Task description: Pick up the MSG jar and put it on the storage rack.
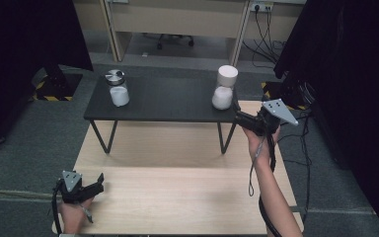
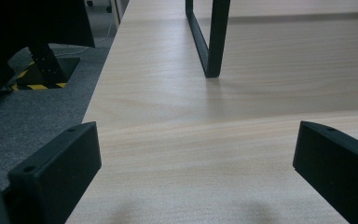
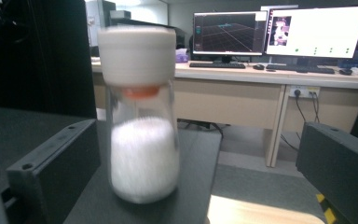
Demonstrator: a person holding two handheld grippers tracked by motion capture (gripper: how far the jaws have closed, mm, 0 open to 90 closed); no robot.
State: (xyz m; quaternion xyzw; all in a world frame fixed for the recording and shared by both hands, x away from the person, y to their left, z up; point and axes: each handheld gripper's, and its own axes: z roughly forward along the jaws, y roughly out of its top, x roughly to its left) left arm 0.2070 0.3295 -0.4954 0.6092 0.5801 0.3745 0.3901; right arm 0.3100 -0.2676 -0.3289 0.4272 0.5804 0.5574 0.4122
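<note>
We see the right gripper (image 1: 238,117), jaws apart, lined up on a white-capped jar (image 1: 224,88) of powder at the right end of the black shelf (image 1: 168,101) (likely to grasp it); the left gripper (image 1: 94,183) rests open on the counter (image 1: 177,197)

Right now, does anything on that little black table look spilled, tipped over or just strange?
Nothing looks spilled or tipped. Both jars stand upright on the black table: the white-capped jar near its right end, the metal-lidded jar near its left. The white-capped one sits close to the table's corner. The right gripper is at it, jaws open.
</note>
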